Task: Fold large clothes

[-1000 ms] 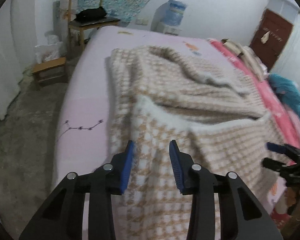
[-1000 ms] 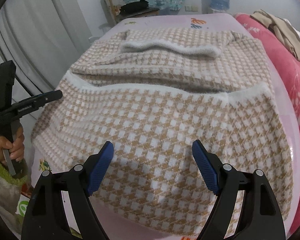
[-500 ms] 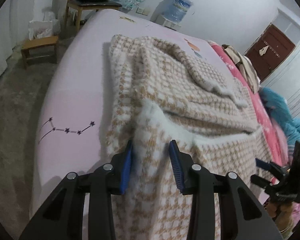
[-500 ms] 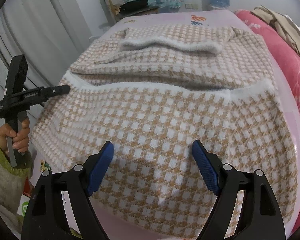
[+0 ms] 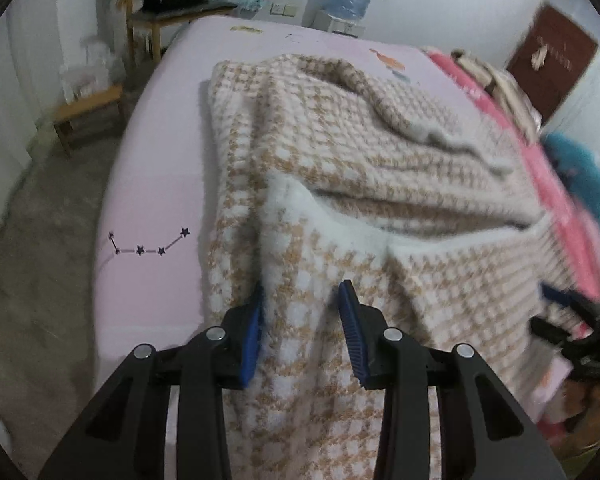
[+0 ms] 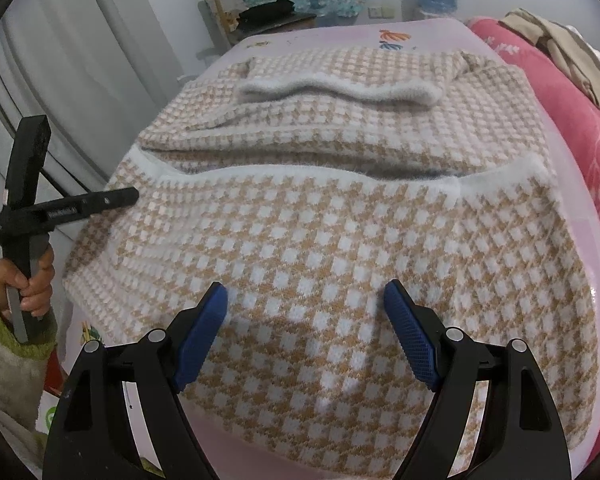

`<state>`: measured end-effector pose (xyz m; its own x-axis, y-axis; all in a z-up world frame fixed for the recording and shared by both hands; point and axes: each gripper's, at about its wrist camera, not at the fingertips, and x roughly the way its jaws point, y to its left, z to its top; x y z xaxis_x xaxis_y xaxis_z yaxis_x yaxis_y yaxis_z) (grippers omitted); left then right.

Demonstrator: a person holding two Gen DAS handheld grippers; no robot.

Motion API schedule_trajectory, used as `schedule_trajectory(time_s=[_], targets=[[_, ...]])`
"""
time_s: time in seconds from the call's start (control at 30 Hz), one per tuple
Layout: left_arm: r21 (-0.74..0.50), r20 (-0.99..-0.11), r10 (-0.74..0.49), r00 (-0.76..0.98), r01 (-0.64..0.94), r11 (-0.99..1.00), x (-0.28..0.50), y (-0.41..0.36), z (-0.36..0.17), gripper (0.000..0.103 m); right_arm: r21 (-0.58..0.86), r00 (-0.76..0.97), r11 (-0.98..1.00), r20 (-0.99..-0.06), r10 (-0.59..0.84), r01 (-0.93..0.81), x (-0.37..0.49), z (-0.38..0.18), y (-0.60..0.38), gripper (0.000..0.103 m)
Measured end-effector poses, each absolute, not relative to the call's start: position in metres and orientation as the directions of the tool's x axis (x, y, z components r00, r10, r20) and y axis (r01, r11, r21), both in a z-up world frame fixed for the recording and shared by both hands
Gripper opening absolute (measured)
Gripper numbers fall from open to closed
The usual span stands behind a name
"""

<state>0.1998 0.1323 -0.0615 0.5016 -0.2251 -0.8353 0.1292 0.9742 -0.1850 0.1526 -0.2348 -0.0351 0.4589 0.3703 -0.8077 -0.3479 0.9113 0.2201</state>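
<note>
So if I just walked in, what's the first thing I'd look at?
Probably the big fuzzy tan-and-white checked sweater, spread over the pale pink bed and partly folded. Next, the two black grippers with blue pads near its close edge: the left gripper over the sweater's left side, the right gripper open above the hem. Farther right lies a bright pink blanket.

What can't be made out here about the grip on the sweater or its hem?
- Left wrist view: whether the left gripper pinches the sweater; cloth fills the gap.
- Same view: right gripper blurred at the picture edge.
- Right wrist view: sweater's near hem hidden behind the right gripper's fingers.
</note>
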Motion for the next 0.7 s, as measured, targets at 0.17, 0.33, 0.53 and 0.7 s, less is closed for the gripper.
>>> schedule_trajectory(time_s=[0.17,0.33,0.53,0.7], targets=[[-0.04,-0.839,-0.111,0.532,0.142,0.989,0.196,0.112,-0.062,0.035,0.223,0.479,0.917,-0.797,0.367,-0.332,0.148,-0.029,-0.242,0.077],[-0.032,-0.837,-0.103,0.538,0.14,0.99,0.195,0.11,-0.062,0.035,0.219,0.503,0.921,-0.785,0.362,-0.321,0.144,-0.022,-0.252,0.077],[-0.002,-0.835,-0.08,0.544,0.142,0.99,0.193,0.109,-0.062,0.036,0.214,0.516,0.926,-0.78,0.353,-0.31,0.142,-0.02,-0.257,0.077],[0.006,-0.835,-0.073,0.545,0.141,0.99,0.193,0.108,-0.061,0.036,0.219,0.52,0.928,-0.778,0.353,-0.303,0.142,-0.02,-0.26,0.077]])
